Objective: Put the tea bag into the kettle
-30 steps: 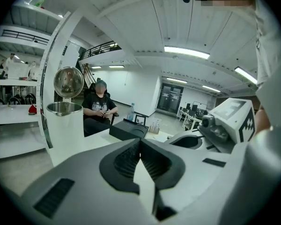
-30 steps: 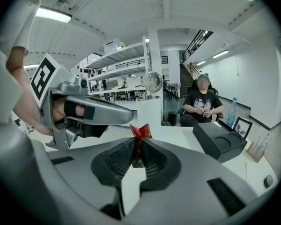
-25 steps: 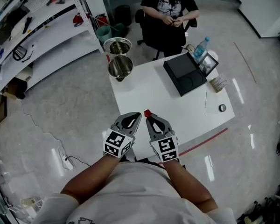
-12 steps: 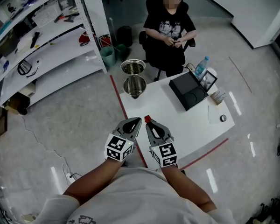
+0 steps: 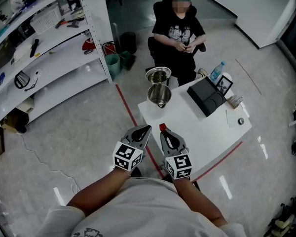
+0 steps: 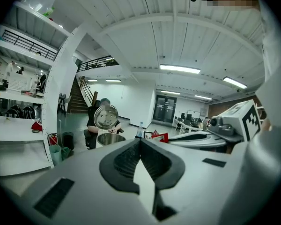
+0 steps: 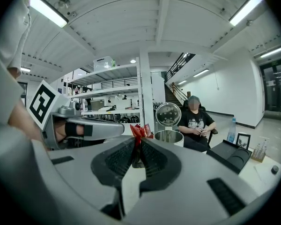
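Observation:
A steel kettle (image 5: 159, 94) stands at the far left corner of the white table (image 5: 202, 132), its round lid (image 5: 158, 75) tipped up and open. My right gripper (image 5: 163, 131) is shut on a red tea bag (image 5: 162, 127) and hovers near the table's front left corner, well short of the kettle. In the right gripper view the tea bag (image 7: 138, 131) sticks up between the pads, with the kettle (image 7: 168, 136) ahead. My left gripper (image 5: 142, 131) is held beside it, shut and empty. The left gripper view also has the kettle (image 6: 107, 138) ahead.
On the table's right side lie a black case (image 5: 207, 97), a water bottle (image 5: 217, 72), a small picture frame (image 5: 225, 84) and a tape roll (image 5: 240, 121). A person (image 5: 177, 28) sits behind the table. White shelving (image 5: 49, 48) stands at the left. A red line (image 5: 130, 113) crosses the floor.
The head view has shifted: table and kettle now lie further right and lower in the picture. Both grippers stay side by side, the right one still holding the tea bag.

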Demonstrator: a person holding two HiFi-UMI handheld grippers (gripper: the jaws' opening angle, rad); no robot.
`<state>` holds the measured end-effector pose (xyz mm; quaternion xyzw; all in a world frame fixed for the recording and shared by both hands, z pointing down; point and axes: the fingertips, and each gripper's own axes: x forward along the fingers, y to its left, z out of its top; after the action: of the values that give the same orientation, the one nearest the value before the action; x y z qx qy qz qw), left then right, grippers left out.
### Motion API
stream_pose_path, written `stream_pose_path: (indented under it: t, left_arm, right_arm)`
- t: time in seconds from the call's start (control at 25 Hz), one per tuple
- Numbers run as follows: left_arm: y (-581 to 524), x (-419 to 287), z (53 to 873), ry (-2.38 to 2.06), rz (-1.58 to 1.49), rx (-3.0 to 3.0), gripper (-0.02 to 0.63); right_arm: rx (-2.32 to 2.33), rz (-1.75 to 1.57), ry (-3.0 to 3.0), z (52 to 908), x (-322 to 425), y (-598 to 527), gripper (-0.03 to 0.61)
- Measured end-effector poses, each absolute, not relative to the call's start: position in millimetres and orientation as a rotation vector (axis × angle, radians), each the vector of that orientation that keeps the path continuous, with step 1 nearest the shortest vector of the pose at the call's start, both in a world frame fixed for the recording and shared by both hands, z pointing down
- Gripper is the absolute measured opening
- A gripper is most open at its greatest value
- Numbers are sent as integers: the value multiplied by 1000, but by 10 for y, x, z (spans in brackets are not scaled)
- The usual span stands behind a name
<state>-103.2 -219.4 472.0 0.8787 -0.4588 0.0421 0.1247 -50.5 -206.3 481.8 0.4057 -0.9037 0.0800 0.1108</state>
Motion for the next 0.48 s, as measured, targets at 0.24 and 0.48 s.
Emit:
stream_pose_path:
  t: [0.24, 0.48]
  left_arm:
    - [-2219, -1435, 4605, -1317, 90, 2592, 11]
    - [-2217, -1579, 4392, -1295, 29, 2609, 11]
  right_arm:
    - [1245, 219, -2631, 4779, -875, -2033, 43]
    - [1254, 185, -2640, 4606, -1088, -2047, 43]
